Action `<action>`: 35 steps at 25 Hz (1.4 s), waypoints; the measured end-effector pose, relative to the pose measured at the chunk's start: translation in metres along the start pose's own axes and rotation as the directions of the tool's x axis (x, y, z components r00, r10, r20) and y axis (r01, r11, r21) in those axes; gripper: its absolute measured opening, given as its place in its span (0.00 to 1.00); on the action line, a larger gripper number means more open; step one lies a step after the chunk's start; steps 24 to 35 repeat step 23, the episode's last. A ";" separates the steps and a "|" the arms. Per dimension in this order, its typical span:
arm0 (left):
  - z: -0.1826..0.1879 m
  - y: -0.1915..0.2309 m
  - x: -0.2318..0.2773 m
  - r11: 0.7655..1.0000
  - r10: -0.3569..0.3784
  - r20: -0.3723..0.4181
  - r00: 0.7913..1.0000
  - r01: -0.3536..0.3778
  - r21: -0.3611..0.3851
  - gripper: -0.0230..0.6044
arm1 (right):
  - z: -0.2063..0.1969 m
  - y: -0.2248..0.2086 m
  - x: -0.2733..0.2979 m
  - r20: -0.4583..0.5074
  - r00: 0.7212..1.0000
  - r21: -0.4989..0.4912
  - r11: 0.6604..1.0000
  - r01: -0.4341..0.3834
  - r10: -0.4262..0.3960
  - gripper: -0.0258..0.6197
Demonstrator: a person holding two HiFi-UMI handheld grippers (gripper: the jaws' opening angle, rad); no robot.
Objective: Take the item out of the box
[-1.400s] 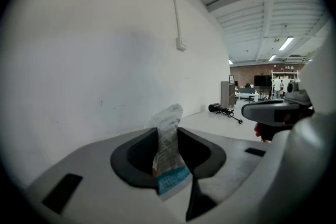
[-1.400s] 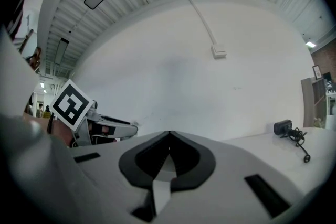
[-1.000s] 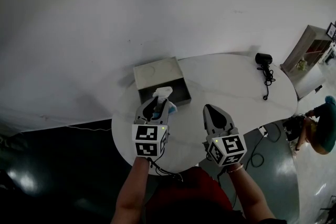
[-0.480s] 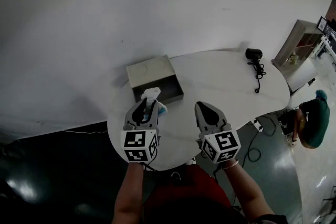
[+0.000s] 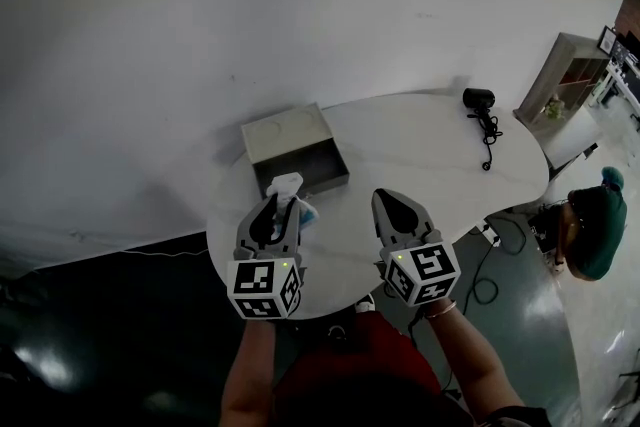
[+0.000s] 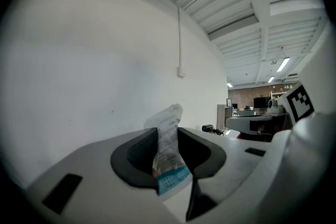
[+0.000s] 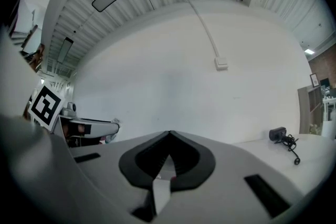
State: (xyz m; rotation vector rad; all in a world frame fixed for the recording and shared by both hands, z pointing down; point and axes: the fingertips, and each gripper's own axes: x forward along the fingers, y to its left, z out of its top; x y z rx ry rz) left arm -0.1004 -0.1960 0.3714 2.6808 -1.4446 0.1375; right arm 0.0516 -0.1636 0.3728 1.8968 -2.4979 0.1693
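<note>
The left gripper (image 5: pixel 283 207) pinches the packet (image 5: pixel 288 185), apparently clear of the box (image 5: pixel 293 145); laying it on the worktop (image 5: pixel 410 145) seems next.

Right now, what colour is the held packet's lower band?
Teal, on the crinkly clear packet; left gripper view.
</note>
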 end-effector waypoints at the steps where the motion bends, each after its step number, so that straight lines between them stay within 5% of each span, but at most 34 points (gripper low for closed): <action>1: 0.000 0.000 -0.002 1.000 -0.001 0.003 1.000 0.001 0.000 0.25 | 0.000 0.002 -0.001 0.000 1.000 -0.002 1.000 -0.001 0.001 0.06; 35: 0.000 -0.004 -0.041 1.000 -0.007 0.034 0.999 0.007 -0.003 0.25 | 0.000 0.026 -0.021 0.021 1.000 0.005 1.000 0.007 -0.007 0.06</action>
